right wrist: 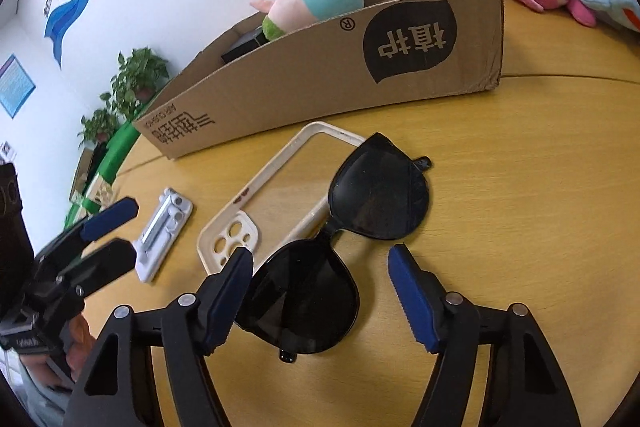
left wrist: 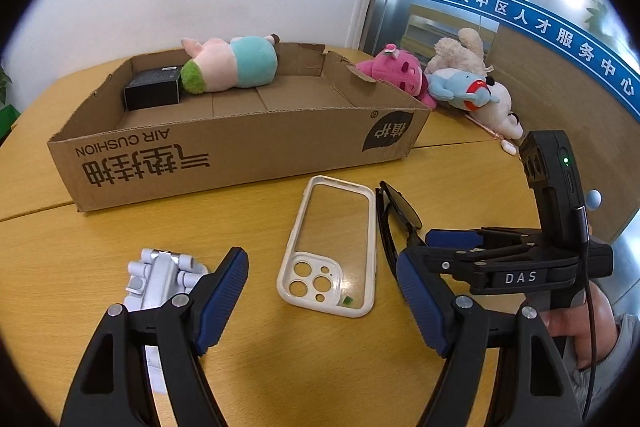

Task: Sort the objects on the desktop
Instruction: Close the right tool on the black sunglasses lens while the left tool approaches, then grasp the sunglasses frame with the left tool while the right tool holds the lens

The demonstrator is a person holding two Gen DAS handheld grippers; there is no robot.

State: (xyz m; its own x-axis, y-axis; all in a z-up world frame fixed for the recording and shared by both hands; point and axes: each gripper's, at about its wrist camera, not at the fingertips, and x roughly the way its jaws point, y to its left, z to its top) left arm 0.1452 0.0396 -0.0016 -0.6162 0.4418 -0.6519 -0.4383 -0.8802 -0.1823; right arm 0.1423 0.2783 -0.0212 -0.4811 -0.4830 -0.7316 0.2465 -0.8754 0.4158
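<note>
A cardboard box [left wrist: 240, 155] lies on the wooden table and holds a pig plush [left wrist: 232, 65] and a black box [left wrist: 154, 89]. In front of it lie a white phone case [left wrist: 332, 247], black sunglasses [right wrist: 340, 247] and a white folding stand [left wrist: 156, 275]. My left gripper [left wrist: 320, 291] is open and empty, its jaws either side of the phone case. My right gripper [right wrist: 320, 287] is open, low over the sunglasses, with the near lens between its jaws. The right gripper also shows in the left wrist view [left wrist: 436, 247], and the left gripper in the right wrist view [right wrist: 112, 227].
A pink plush [left wrist: 400, 73], a blue plush [left wrist: 460, 87] and a beige plush [left wrist: 464, 55] lie at the table's far right by a glass wall. Potted plants [right wrist: 132, 83] stand beyond the table's left edge.
</note>
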